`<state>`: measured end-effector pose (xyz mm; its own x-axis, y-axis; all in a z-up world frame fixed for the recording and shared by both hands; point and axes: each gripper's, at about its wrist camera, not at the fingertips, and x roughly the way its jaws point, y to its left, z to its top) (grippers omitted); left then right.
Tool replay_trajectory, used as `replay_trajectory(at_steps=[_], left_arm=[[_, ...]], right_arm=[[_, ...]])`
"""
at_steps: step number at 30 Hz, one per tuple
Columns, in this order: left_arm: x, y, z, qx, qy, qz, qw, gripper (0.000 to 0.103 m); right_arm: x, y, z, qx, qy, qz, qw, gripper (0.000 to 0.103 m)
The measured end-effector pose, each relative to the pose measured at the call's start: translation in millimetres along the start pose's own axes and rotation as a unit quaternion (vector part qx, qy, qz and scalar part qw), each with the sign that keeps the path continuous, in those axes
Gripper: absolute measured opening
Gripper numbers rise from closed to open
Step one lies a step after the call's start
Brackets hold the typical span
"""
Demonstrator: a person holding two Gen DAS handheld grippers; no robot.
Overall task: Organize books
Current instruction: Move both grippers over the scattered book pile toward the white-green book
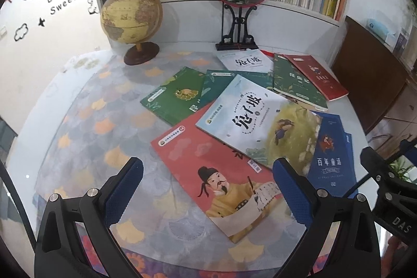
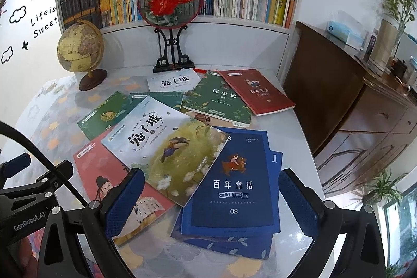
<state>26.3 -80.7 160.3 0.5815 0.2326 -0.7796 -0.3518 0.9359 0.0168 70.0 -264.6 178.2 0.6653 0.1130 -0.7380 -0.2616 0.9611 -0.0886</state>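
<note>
**A:** Books [image 2: 161,137] lie scattered flat on the table [image 2: 292,127]. We've got both grippers spread wide, holding nothing.

**B:** Yep. Blue book [image 2: 234,181] sits dead ahead of our right gripper [image 2: 211,202], long axis pointing away; left gripper [image 1: 208,189] faces the red book [image 1: 203,168].

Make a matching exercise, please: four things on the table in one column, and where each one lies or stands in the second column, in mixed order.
Things
1. old-style yellow globe on a wooden base
2. round embroidered fan with red flowers on a black stand
3. dark blue book marked 02
4. dark red book marked 01

Places
A. near edge, between the open right gripper's fingers
B. far left of the table
C. far right, beside a green book
D. back middle, before the bookshelf

Pairs: 1-B, 2-D, 3-A, 4-C
</note>
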Motion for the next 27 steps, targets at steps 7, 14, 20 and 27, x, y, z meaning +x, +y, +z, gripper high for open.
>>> replay_trajectory(at_steps=[7,14,20,27], left_arm=[[0.8,-2.8,0.6,-0.013,-0.003,0.038,0.9992,0.100],[2.0,-7.2,-4.6,-0.005,0.006,0.063,0.9980,0.100],[5.1,-11.4,-9.5,-0.003,0.022,0.060,0.9979,0.100],[15.2,-0.6,-20.4,-0.038,0.064,0.011,0.9972,0.100]], right_arm=[[1.7,-8.8,0.1,-0.004,-0.005,0.010,1.000,0.102],[8.2,-27.9,3.4,0.028,-0.004,0.013,1.000,0.102],[17.4,-37.5,0.1,0.037,0.012,0.030,0.999,0.102],[16.8,-40.3,-7.2,0.036,0.013,0.045,0.998,0.102]])
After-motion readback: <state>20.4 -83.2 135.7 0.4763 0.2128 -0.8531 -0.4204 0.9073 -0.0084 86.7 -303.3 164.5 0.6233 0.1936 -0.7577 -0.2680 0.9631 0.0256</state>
